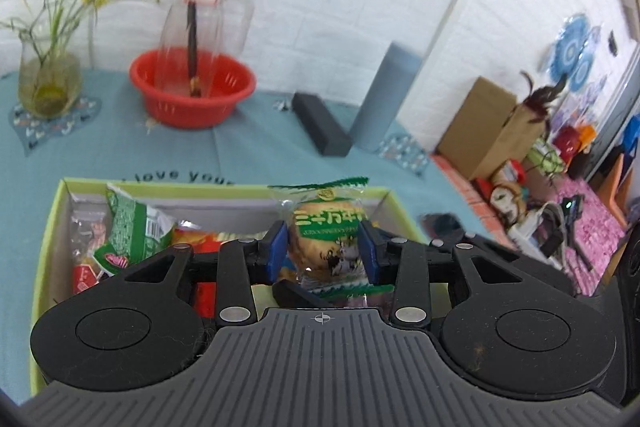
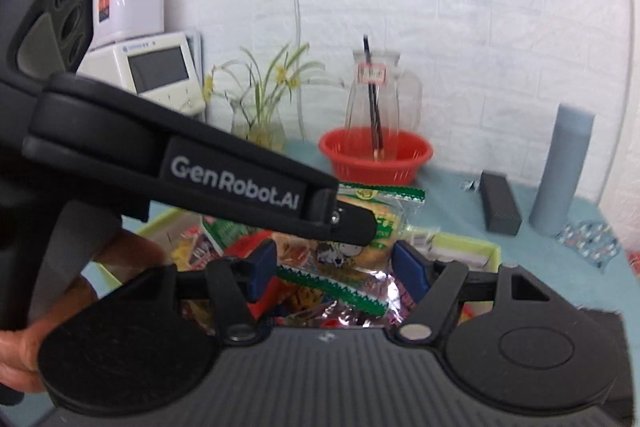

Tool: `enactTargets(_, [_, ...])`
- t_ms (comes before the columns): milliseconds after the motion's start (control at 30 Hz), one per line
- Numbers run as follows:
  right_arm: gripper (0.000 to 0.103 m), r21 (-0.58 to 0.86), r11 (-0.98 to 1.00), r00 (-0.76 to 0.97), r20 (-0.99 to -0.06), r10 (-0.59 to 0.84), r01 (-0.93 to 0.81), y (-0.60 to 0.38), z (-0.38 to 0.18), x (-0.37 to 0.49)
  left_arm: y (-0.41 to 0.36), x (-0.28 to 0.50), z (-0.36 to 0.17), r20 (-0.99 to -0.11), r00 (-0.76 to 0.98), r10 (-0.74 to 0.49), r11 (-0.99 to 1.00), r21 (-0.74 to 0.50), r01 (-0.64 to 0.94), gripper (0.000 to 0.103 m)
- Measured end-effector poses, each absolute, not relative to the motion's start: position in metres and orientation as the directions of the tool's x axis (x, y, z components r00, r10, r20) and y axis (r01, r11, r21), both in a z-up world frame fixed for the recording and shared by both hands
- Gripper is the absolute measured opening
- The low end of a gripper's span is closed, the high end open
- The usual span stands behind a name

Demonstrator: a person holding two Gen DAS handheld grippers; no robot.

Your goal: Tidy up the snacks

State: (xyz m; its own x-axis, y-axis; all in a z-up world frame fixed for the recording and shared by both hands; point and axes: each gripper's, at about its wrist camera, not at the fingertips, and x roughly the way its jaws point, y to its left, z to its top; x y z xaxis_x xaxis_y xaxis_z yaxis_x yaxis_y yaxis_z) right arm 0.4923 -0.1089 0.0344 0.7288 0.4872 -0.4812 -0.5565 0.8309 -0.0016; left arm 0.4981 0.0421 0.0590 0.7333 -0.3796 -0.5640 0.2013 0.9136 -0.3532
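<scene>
A clear and green packet with a bun inside (image 1: 328, 227) stands upright between my left gripper's (image 1: 324, 247) blue pads, which are shut on it above a yellow-green snack box (image 1: 48, 227). Several snack packets fill the box. In the right wrist view the left gripper (image 2: 352, 223) crosses from the left, a person's hand (image 2: 132, 251) on it, holding the bun packet (image 2: 384, 223). My right gripper (image 2: 336, 267) sits just below, jaws partly apart. The packet's lower green seal (image 2: 332, 291) and a foil packet (image 2: 368, 311) lie between its pads; I cannot see whether they press.
At the back of the teal tablecloth stand a red basket (image 1: 192, 87) with a glass pitcher (image 1: 200, 27), a plant vase (image 1: 48, 83), a black box (image 1: 320, 127) and a grey cylinder (image 1: 384, 99). Cardboard boxes (image 1: 480, 127) and clutter lie off the table's right edge.
</scene>
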Motion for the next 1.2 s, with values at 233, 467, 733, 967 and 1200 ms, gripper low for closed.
enactTargets(233, [0.085, 0.008, 0.847, 0.736, -0.49, 0.467, -0.532, -0.111, 0.03, 0.487, 0.049, 0.486, 0.059, -0.519, 0.735, -0.436, 0.884, -0.401, 0.241, 0.051])
enactTargets(467, [0.102, 0.084, 0.886, 0.807, -0.381, 0.451, -0.456, -0.159, 0.063, 0.41, 0.058, 0.406, 0.104, -0.412, 0.824, -0.389, 0.898, -0.369, 0.24, 0.082])
enactTargets(733, [0.103, 0.204, 0.946, 0.849, -0.424, 0.316, -0.25, -0.203, 0.049, 0.296, 0.051, 0.287, 0.088, -0.419, 0.874, -0.245, 0.947, -0.295, 0.124, 0.092])
enactTargets(967, [0.103, 0.187, 0.981, 0.867, -0.481, 0.135, -0.049, -0.212, 0.03, 0.215, 0.033, 0.207, 0.051, -0.501, 0.856, -0.128, 0.978, -0.206, 0.026, 0.092])
enactTargets(1200, [0.103, 0.133, 0.99, 0.888, -0.459, 0.014, 0.053, -0.209, 0.025, 0.141, 0.019, 0.139, 0.028, -0.507, 0.859, -0.064, 0.994, -0.113, 0.007, 0.092])
